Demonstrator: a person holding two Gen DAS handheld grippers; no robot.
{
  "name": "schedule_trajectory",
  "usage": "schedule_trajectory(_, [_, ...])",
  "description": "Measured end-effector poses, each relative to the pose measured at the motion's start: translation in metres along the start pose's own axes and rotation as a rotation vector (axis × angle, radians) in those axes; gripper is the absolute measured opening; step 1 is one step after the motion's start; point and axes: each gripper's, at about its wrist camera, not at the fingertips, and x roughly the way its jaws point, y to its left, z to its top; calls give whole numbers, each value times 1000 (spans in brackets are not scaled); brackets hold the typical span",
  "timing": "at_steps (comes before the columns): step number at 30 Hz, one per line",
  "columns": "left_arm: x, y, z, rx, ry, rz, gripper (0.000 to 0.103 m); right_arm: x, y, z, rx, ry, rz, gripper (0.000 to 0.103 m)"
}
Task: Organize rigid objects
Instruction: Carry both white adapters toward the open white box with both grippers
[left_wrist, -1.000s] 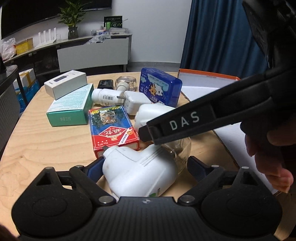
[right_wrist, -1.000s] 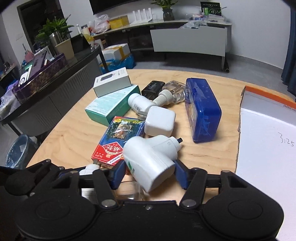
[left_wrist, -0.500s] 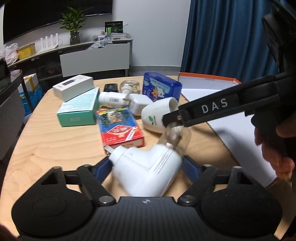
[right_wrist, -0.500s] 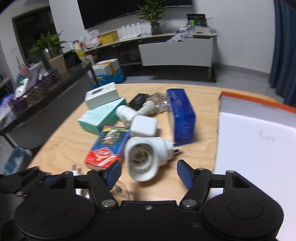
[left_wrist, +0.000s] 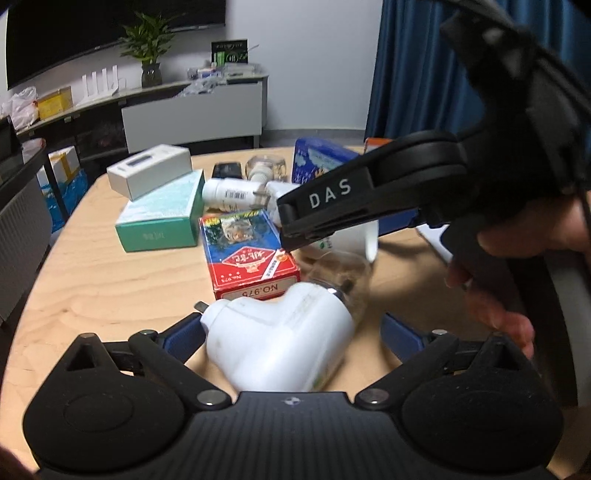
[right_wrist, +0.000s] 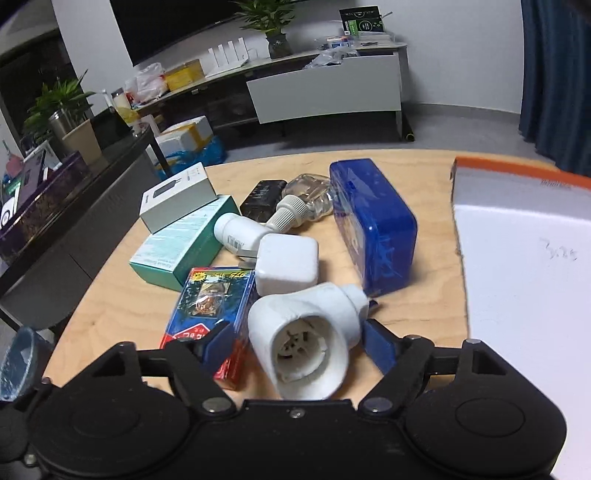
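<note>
left gripper jaws just opened wide, white plug-in unit lying loose between | right gripper just widening; white socket piece between, grip unclear | card box left

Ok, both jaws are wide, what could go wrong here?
Both grippers' jaws have just been opening. The white housing, loose on its side between the jaws of the right gripper, may roll. The right gripper hangs close over the clear bottle of the plug-in unit between the jaws of the left gripper; a dip could knock it.
</note>
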Motion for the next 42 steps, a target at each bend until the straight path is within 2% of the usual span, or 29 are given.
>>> schedule_trajectory(2, [4, 3, 0, -10, -11, 1, 103, -1, -3, -1, 7, -21, 20, 79])
schedule_trajectory(5, [7, 9, 0, -45, -29, -13, 102, -2, -3, -3, -16, -35, 24, 79])
schedule_trajectory(7, [4, 10, -1, -50, -48, -17, 95, -5, -4, -4, -23, -45, 18, 79])
schedule_trajectory(9, [2, 10, -2, -58, -48, -18, 92, -9, -6, -6, -13, -59, 25, 79])
schedule_trajectory(16, [-13, 7, -3, -71, -60, -9, 89, -37, -14, -10, -15, -112, 15, 79])
schedule_trajectory(18, [-20, 5, 0, -60, -69, -3, 81, -47, -18, -11, -10, -125, 15, 79])
schedule_trajectory(23, [-27, 2, 1, -61, -55, -7, 80, -70, -21, -18, 0, -147, 8, 79])
schedule_trajectory(32, [-61, -11, 24, -35, -125, -4, 80, -126, -28, -27, 19, -222, 0, 79])
schedule_trajectory(42, [-69, -54, 67, -31, -138, -38, 80, -195, -66, -16, 6, -308, -95, 79])
